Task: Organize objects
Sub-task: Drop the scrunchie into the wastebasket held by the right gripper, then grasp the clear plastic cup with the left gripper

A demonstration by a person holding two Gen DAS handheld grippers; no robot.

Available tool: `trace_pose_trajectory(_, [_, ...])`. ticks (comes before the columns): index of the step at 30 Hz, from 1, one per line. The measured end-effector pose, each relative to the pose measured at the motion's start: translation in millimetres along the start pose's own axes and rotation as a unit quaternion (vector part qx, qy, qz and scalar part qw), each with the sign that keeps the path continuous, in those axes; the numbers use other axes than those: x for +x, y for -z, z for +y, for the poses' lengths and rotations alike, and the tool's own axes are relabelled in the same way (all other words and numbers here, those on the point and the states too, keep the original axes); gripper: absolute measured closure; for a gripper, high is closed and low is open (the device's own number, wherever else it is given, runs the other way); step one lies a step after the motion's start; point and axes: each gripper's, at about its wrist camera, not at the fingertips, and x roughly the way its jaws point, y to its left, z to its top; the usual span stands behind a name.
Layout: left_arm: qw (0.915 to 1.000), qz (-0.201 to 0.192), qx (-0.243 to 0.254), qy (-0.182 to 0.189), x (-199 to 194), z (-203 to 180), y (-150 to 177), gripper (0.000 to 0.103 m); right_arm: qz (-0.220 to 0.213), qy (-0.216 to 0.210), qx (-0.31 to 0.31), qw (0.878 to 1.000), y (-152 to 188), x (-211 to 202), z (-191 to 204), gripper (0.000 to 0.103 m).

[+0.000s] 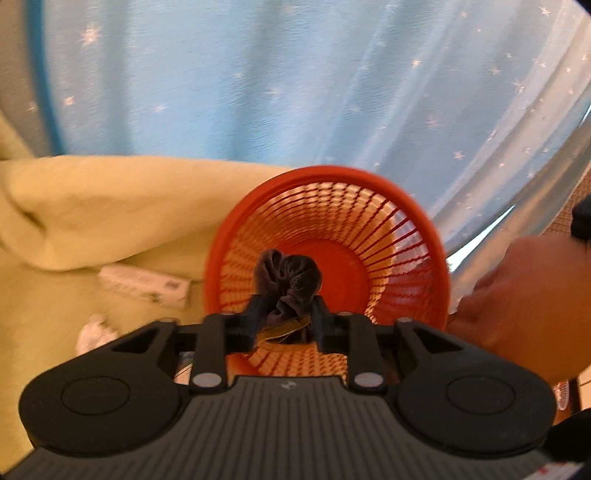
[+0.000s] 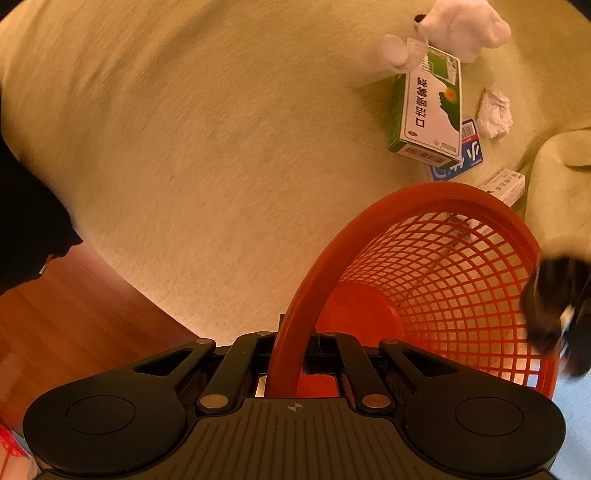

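While the basket sits tipped on the bed, we read the moment as follows.

Left claw: our left claw [image 1: 284, 317] is clamped on a dark purple scrunchie [image 1: 286, 282], with an olive-yellow band [image 1: 284, 328] caught in the same grip just beneath it.

Right claw: our right claw [image 2: 295, 354] is closed on the rim of the red basket [image 2: 436, 280], one finger inside the wall and one outside, holding it tilted with its mouth toward the left claw.

Basket from the left: in the left wrist view the red basket [image 1: 406, 236] opens straight ahead of the held scrunchie, its solid floor showing behind the cloth.

Key relation: the scrunchie lies directly in front of the basket's mouth, at or just over the near rim; we cannot tell which. In the right wrist view a blurred dark shape at the basket's far edge is probably this same load.

Step in hand: we judge the drop-in is about to happen, and the left claw needs only to go forward and let go.

Basket contents: nothing else shows inside it.

Left on the bed: a green and white box [image 2: 428, 110], a blue packet [image 2: 461, 155], a small white box [image 2: 504, 186], a crumpled tissue [image 2: 495, 114] and a white plush toy [image 2: 458, 26] lie on the yellow-green blanket [image 2: 221, 147], beyond the basket.

Risk: soft cloth may snag on the mesh or rim.
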Motion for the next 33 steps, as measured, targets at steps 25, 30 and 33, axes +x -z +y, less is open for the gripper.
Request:
trace_pose_trajectory(25, [0.971,-0.043,-0.138,-0.191,-51,48,122,0.024,-0.011,0.0,0.015,1.0,-6,-8,8,0.102])
trace_pose_trajectory(30, [0.9614,-0.028,-0.183,-0.203,-26,49,175,0.023,-0.017,0.003,0.014,1.0,-8,-8,6,0.102])
trace_pose_trajectory(33, [0.9649,-0.021,-0.165,-0.204,-1,43,191,0.023,-0.021,0.008,0.013,1.0,-5,-10,8,0.102])
